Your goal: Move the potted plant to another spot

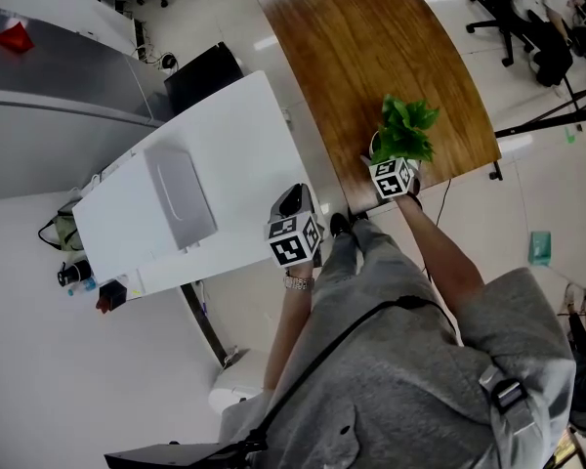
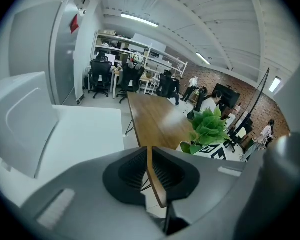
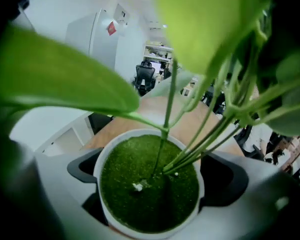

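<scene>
Most of the white pot is being hidden beneath the right tool point(image 1: 393, 178), by which the potted plant point(image 1: 406, 128) is being gripped at the wooden counter's point(image 1: 371, 47) near end. Broad green leaves are being carried above mossy soil. The left tool point(image 2: 149, 170) is being held closed, empty.

Beyond right gripper point(image 3: 150, 181) fingers point(image 3: 225, 180): brown wooden tabletop point(image 1: 371, 57) bare. Between fingers: white round pot point(image 3: 146, 131), green leaves point(image 3: 65, 84) overhanging. Left of fingers: white table point(image 1: 239, 130) with pale rectangular tray point(image 1: 181, 195).

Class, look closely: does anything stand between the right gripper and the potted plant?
Nothing visible does. The right gripper has its jaws against both sides of the potted plant, which stands on the wooden table.
</scene>
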